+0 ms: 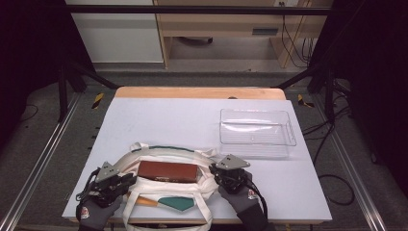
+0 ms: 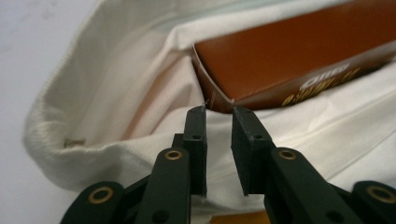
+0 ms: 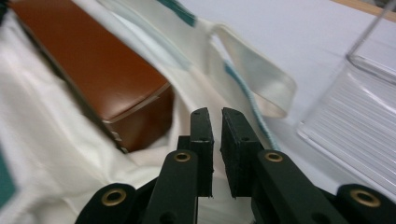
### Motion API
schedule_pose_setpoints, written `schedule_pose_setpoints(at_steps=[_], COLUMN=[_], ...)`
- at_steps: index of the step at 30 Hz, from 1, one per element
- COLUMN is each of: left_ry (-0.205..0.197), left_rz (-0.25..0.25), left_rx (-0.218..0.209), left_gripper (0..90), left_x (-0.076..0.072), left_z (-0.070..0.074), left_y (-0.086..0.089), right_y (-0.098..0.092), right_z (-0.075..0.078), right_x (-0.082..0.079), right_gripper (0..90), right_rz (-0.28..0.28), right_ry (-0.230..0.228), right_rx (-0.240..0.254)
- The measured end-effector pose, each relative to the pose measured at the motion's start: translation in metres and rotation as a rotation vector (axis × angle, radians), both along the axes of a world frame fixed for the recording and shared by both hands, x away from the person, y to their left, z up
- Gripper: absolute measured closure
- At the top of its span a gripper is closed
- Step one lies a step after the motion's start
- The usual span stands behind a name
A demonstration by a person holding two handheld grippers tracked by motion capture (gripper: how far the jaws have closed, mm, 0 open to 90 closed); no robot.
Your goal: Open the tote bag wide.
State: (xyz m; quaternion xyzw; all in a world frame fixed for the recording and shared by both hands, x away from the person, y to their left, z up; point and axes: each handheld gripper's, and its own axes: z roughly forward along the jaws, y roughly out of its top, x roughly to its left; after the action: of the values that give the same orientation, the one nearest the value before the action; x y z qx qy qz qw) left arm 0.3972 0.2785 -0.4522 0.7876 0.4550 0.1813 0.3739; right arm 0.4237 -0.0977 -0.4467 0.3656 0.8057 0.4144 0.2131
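A cream tote bag [image 1: 166, 191] lies at the near edge of the table, its mouth held wide. A brown box [image 1: 167, 171] rests inside the opening. My left gripper [image 1: 126, 182] is at the bag's left rim. In the left gripper view its jaws [image 2: 218, 112] stand a narrow gap apart with nothing between them, pointing at the box's corner [image 2: 219, 100] over the bag cloth [image 2: 116, 93]. My right gripper [image 1: 215, 174] is at the bag's right rim. Its jaws [image 3: 215, 113] are also slightly apart and empty, just beside the box [image 3: 88, 65] and a bag handle [image 3: 261, 79].
A clear plastic tray [image 1: 255, 111] stands empty at the back right of the table, and its wall [image 3: 355, 112] is close to my right gripper. The bag's front carries a green and orange print [image 1: 178, 203]. The table's front edge is just below my hands.
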Motion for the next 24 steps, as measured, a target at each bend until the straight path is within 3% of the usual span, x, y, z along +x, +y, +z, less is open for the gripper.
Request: schedule_pose_setpoints(at_steps=[5,8,12,17,20,24], left_ry=[0.013,0.015,0.013,0.014,-0.024,-0.087], left_rz=[-0.005,-0.009,-0.009,-0.011,-0.017,-0.015], left_rx=[0.025,0.032,0.033,-0.011,-0.038,-0.079], left_gripper=[76.9,76.9,77.0,75.3,71.1,66.2], left_x=[0.000,0.001,0.000,0.001,0.000,-0.002], left_z=[-0.003,-0.004,-0.005,-0.002,0.005,0.018], left_y=[-0.002,-0.003,-0.003,0.000,0.000,0.001], right_y=[-0.009,-0.007,-0.011,-0.011,-0.010,-0.010], right_z=[-0.014,-0.018,-0.026,-0.024,-0.016,0.001], right_x=[0.009,0.010,0.014,0.013,0.010,0.004], right_gripper=[83.6,83.2,83.4,79.9,72.8,64.7], right_rz=[-0.026,-0.032,-0.037,-0.033,0.004,0.053], right_ry=[0.044,0.039,0.054,0.050,0.039,-0.005], right_rx=[0.008,-0.012,0.032,0.030,0.042,0.109])
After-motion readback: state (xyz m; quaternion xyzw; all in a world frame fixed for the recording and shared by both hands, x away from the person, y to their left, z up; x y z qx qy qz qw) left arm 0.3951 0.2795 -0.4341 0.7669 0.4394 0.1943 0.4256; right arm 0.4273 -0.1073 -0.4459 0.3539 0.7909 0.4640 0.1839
